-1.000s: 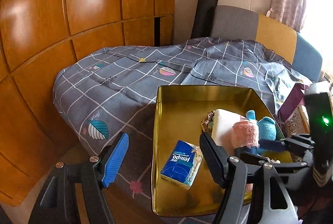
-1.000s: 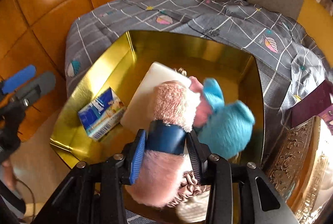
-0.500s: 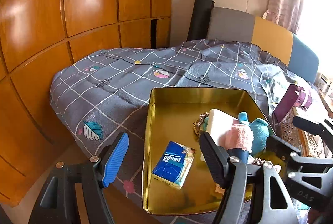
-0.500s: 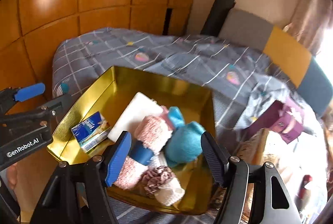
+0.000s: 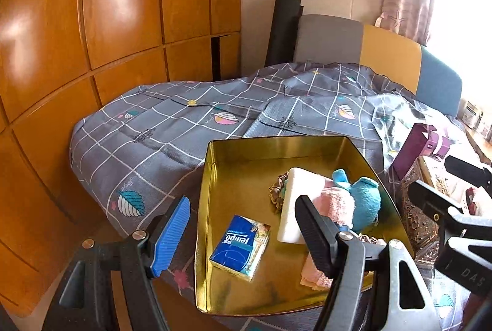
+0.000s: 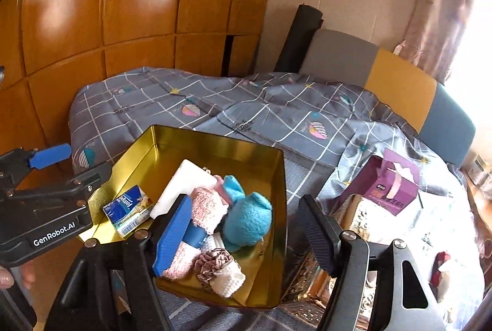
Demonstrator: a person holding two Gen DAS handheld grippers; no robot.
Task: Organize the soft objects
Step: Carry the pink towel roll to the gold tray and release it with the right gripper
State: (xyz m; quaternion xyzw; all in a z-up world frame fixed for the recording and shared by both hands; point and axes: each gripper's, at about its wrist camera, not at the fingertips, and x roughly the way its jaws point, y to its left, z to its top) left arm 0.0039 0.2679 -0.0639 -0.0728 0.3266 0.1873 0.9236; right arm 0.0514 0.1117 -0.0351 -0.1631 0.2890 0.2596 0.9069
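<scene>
A gold tin tray (image 5: 212,208) (image 6: 281,192) lies on the bed. It holds a blue Tempo tissue pack (image 5: 241,248) (image 6: 127,209), a white block (image 5: 295,186), a pink fuzzy sock (image 6: 209,208) with a dark blue band, a blue plush sock (image 6: 247,218) (image 5: 366,202), a mauve scrunchie (image 6: 213,265) and a white knit piece (image 6: 229,280). My right gripper (image 6: 246,202) hovers above the tray's near side with its jaws opening; no pad touches anything. My left gripper (image 5: 243,205) stands open and empty over the tray's near left corner.
A purple tissue box (image 6: 390,183) sits on an ornate gold box (image 6: 363,214) to the tray's right. The grey checked quilt (image 5: 172,140) covers the bed beyond. Wooden wardrobe doors (image 5: 107,23) stand on the left and a padded headboard (image 5: 390,54) at the back.
The right gripper let go of the pink sock, opened, and rose back from the tray; the sock now lies among the other soft things. The left gripper drifted slightly up and back.
</scene>
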